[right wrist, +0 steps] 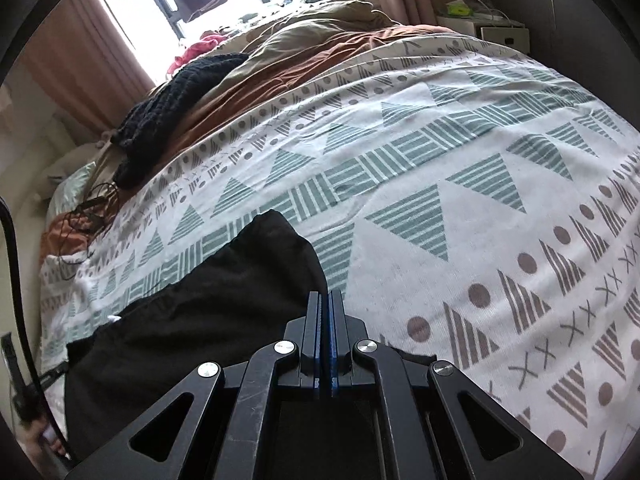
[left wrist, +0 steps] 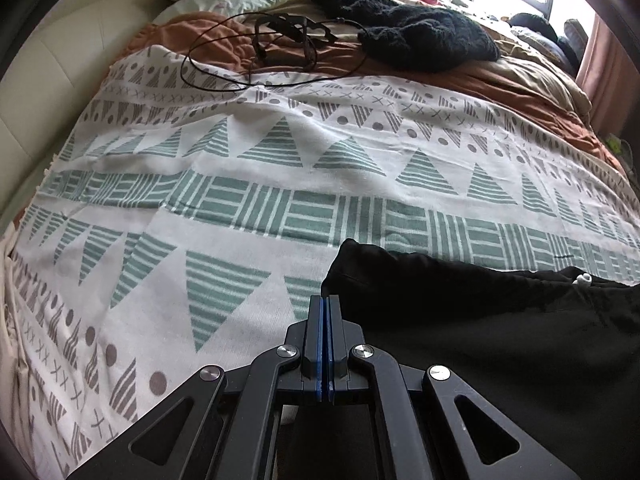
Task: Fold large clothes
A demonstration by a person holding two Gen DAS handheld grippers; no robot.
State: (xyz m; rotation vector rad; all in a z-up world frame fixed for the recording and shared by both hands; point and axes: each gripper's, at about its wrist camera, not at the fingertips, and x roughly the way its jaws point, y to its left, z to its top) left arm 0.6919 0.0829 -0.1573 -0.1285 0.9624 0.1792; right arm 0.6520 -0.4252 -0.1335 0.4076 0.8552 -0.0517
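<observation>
Both the left tongs (left wrist: 329, 300) and right tongs (right wrist: 324, 295) are clamped on corners of the black garment (left wrist: 500, 320), which lies low in each frame on the patterned bedspread (left wrist: 240, 168).

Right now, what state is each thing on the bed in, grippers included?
black garment: lying on the blanket, rumpled, not yet neatly folded.
patterned blanket: spread flat over the bed.
dark knit garment: heaped at the far end.
black cord: loosely coiled.
left gripper: shut, at the garment's edge.
right gripper: shut, at the garment's edge.
</observation>
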